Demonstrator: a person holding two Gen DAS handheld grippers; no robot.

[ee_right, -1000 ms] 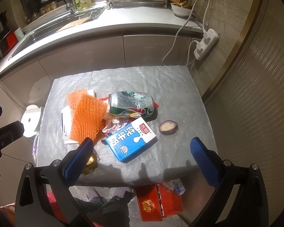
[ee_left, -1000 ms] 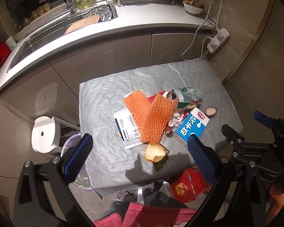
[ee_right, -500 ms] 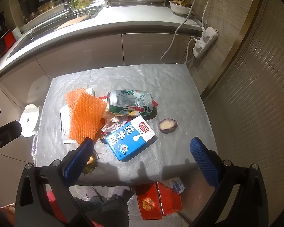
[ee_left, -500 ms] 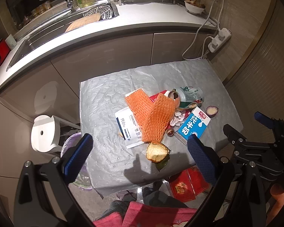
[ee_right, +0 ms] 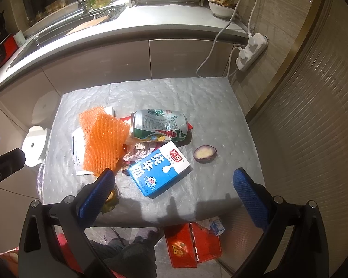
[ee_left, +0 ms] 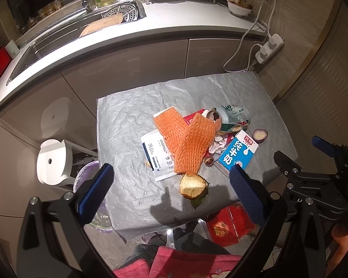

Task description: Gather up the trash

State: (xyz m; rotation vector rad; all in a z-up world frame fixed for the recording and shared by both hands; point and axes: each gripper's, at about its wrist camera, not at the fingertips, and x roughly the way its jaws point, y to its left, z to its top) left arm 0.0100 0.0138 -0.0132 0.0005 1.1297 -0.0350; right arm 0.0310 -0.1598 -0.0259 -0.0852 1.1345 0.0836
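Both grippers, left (ee_left: 169, 187) and right (ee_right: 171, 190), hover with jaws spread; the light, stiff carton (ee_right: 159, 170) likely pinches best across its thin sides.

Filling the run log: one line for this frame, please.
phase: approach | left gripper: open, empty | right gripper: open, empty | milk carton, can, orange foam net: on table, untouched
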